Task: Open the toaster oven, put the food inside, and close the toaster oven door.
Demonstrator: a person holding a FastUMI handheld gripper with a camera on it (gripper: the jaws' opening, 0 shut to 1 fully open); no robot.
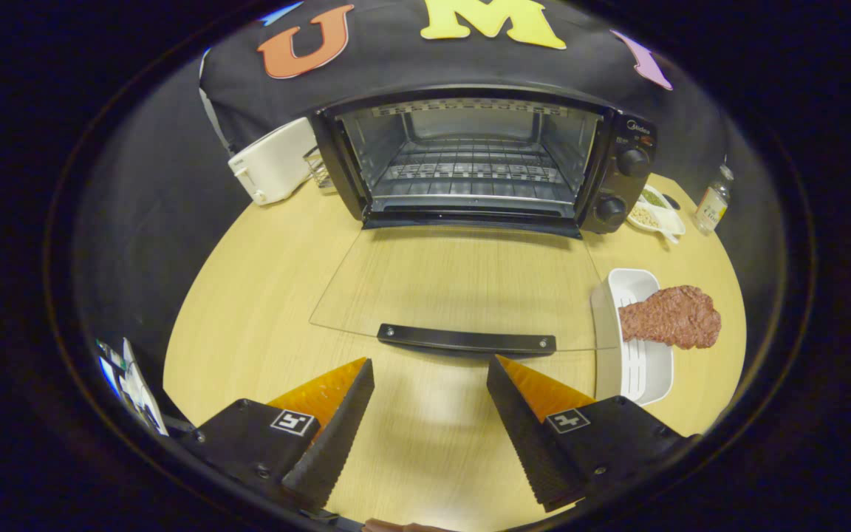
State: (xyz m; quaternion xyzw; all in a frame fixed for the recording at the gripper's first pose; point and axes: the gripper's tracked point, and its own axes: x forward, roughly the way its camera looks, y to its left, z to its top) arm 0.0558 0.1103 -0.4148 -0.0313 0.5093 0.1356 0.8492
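Now the meat (671, 317) is what I go for: it lies across the rim of the white tray (636, 373), ahead of my fingers and off to the right, half hanging over the table (248, 295). The oven (481, 159) stands open beyond, its glass door (462, 288) flat on the table, handle (466, 339) just ahead of my fingertips. My gripper (429, 414) is spread wide and holds nothing. I judge I should swing right, clear of the handle, straddle the overhanging end, and close gently so the tray doesn't tip.
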